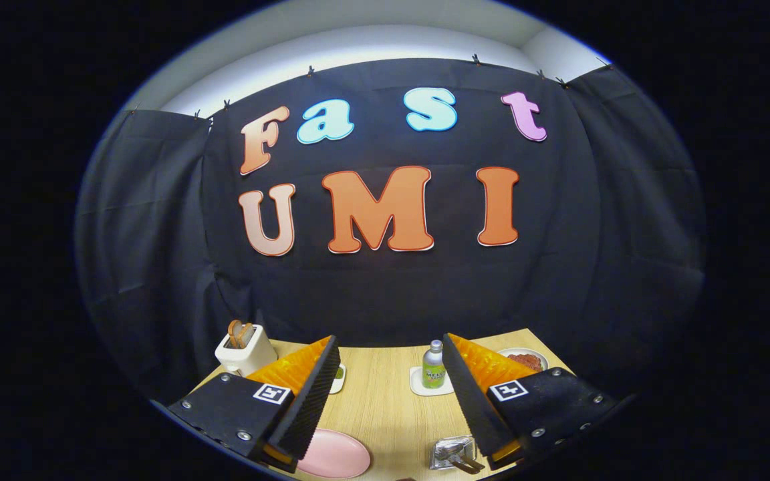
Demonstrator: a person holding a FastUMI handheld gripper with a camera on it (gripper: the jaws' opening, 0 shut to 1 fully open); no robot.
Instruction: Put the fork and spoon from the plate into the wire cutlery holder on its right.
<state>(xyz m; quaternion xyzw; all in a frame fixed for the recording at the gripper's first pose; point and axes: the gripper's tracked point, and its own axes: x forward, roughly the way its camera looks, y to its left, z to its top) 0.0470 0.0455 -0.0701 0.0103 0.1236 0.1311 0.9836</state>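
Note:
My gripper (pixel 390 342) is held high above the wooden table (pixel 392 407) and stands open, with nothing between its black-padded fingers (pixel 311 401). Below the left finger lies a pink plate (pixel 335 455), and the part of it that shows is bare. To the plate's right, under the right finger, sits the wire cutlery holder (pixel 453 453), silvery, with what looks like a brownish handle sticking out of it. I cannot make out the fork and the spoon clearly.
A small green-labelled bottle (pixel 433 366) stands on a white coaster beyond the fingers. At the table's far left is a cream toaster (pixel 246 353) with toast in it. A plate of red food (pixel 525 359) sits at the far right. Black cloth walls the booth.

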